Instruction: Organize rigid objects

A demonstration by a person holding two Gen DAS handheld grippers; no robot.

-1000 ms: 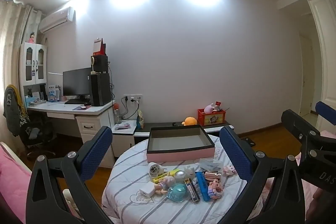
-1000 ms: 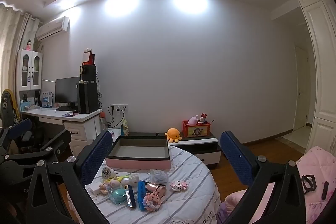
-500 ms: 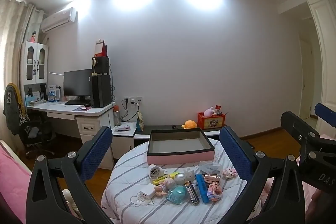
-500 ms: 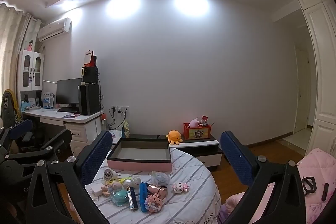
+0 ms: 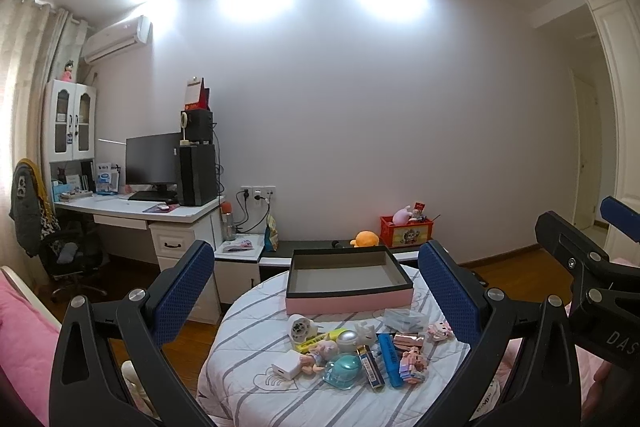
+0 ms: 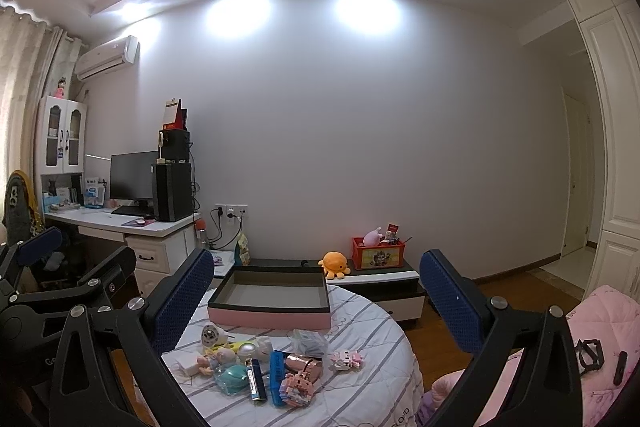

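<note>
Both grippers are spread wide with nothing between the fingers, held up off the round table: the left gripper and the right gripper both look down at the same pile. The pink tray with the dark rim sits at the far side of the striped cloth. Near side of it is the clutter: a white charger, teal case, blue bar, and a little pink block figure off to the right.
</note>
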